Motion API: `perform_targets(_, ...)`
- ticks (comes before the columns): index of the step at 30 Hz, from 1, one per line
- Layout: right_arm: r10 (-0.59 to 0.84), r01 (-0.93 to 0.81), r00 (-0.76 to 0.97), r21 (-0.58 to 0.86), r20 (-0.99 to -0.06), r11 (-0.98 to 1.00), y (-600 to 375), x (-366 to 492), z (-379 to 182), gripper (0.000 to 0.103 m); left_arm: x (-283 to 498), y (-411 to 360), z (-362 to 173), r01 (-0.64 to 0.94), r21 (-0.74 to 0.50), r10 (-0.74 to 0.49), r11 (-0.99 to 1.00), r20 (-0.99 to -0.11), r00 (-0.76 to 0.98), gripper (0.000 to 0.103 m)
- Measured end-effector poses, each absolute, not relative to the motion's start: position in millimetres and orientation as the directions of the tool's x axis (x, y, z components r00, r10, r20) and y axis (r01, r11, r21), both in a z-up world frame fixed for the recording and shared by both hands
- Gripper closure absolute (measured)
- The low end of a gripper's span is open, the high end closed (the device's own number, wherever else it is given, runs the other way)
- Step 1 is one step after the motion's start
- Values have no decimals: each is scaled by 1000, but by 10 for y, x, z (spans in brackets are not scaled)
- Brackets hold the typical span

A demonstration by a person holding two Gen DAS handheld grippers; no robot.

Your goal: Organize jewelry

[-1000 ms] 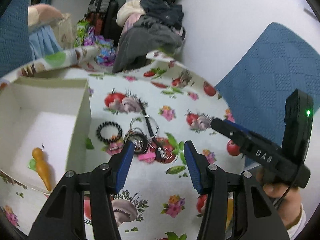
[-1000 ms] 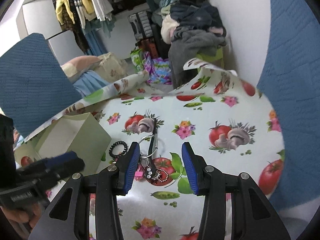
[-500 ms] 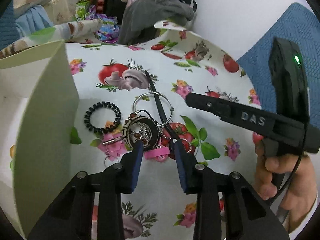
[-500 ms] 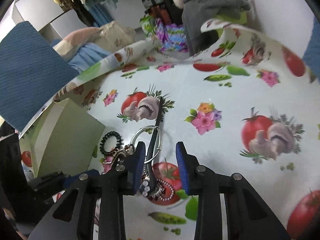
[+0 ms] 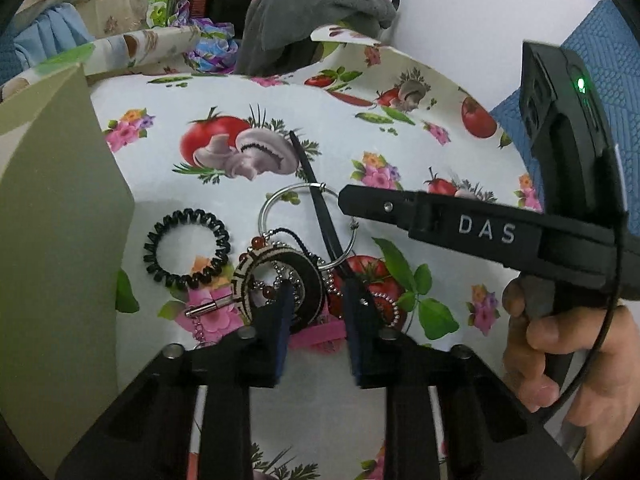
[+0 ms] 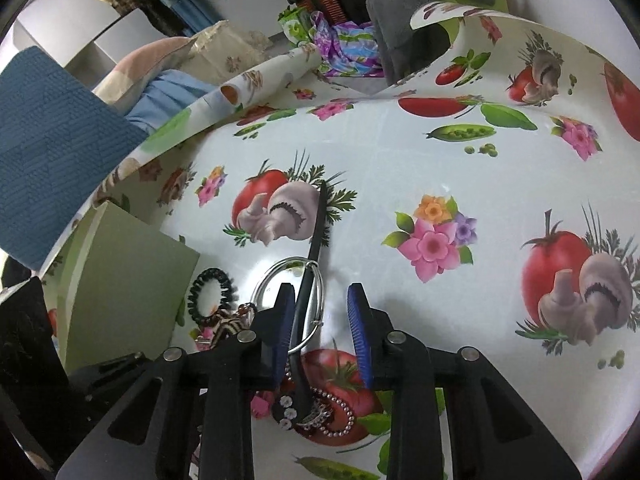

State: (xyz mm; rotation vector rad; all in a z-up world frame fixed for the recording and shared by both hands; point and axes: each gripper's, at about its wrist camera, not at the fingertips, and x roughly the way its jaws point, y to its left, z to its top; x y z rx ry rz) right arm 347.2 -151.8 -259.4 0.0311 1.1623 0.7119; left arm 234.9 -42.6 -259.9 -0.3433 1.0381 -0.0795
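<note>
Several jewelry pieces [image 5: 296, 280] are heaped on the printed tablecloth [image 6: 400, 184]: silver hoop [image 5: 308, 228], black strap [image 6: 314, 248], patterned ring, beaded chains. Left gripper [image 5: 314, 304] jaws are held partly open around the patterned ring [image 5: 280, 280]; right gripper [image 6: 320, 320] jaws straddle strap and hoop, contact unclear. Green box [image 5: 52, 240] stands just left.

Right gripper [image 6: 320, 322] parted over silver hoop [image 6: 289, 304], black strap [image 6: 310, 272] between its fingers — green box [image 6: 124, 284] leftward
</note>
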Motion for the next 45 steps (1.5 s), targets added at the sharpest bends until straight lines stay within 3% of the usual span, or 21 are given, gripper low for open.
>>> perform_targets(4, 508, -501, 204, 356, -837, 789, -1478, 3481, -2650, 78, 2355, -365, -2664, -123, -346, -241, 930, -828, 506, 91)
perform_targets(7, 502, -506, 193, 352, -843, 787, -1448, 3476, -2695, 83, 2338, -343, -2641, -126, -353, -243, 927, -822, 515, 92)
perform_targets(11, 509, -509, 188, 360, -840, 782, -1424, 3446, -2701, 96, 2308, -313, -2617, -130, -363, -249, 923, -818, 519, 92)
perform_targets(14, 502, -521, 204, 341, -841, 782, -1408, 3401, -2663, 98, 2277, -282, -2564, -134, -383, -260, 914, -807, 531, 92)
perform_targets(37, 481, -502, 408, 250, -776, 828, -1733, 2884, -1995, 100, 1999, -212, -2073, -60, -453, -349, 889, -758, 551, 92)
perform_targets(45, 433, -461, 405, 230, -805, 857, -1879, 2700, -2063, 100, 2033, -235, -2300, -83, -475, -376, 876, -780, 501, 92)
